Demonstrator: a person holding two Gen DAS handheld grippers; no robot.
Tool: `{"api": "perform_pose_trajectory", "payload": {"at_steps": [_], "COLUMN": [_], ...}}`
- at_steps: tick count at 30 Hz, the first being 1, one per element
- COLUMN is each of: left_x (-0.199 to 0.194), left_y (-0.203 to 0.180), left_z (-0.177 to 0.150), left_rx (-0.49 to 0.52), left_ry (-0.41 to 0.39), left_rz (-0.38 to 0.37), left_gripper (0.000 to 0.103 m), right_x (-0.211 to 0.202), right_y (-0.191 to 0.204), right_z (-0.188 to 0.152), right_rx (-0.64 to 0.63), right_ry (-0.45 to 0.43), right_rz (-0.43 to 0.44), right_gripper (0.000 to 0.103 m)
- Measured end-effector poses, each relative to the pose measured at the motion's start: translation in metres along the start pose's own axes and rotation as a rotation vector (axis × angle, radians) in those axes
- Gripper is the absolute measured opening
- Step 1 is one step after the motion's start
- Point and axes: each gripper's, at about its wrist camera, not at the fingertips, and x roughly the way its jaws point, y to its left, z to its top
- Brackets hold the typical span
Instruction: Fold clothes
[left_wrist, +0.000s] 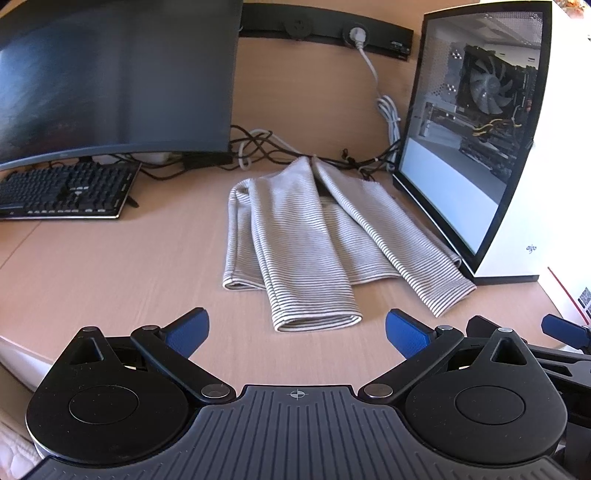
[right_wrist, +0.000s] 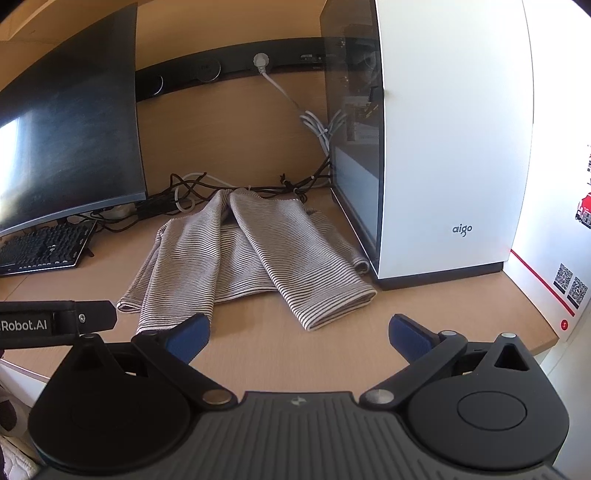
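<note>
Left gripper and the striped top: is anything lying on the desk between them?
No. In the left wrist view only bare desk separates the open left gripper from the striped top, whose nearest sleeve cuff ends just ahead of the fingers.

A striped grey-and-white top (left_wrist: 314, 236) (right_wrist: 240, 258) lies flat at mid-frame on the counter (left_wrist: 129, 266), both sleeves folded over its body, cuffs toward the bottom.
</note>
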Motion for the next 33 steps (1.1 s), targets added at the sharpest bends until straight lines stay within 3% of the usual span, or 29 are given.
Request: {"api": "perform_pose_trajectory", "payload": {"at_steps": [15,33], "left_x": [-0.003,0.016], "left_y": [-0.003,0.000], "left_z": [0.002,0.008], "left_rx": [0.024,0.018], "left_ry": [-0.003,0.068], "left_rz": [0.018,0.029], "left_gripper": [0.103,0.103], "right_x": [-0.002,0.015], "right_y": [0.001,-0.008], "right_z": [-0.001,0.009], "right_rx": [-0.023,-0.001], "right_ry": [0.001,0.039], "right_rz": [-0.003,-0.021], "right_gripper": [0.103,0.103]}}
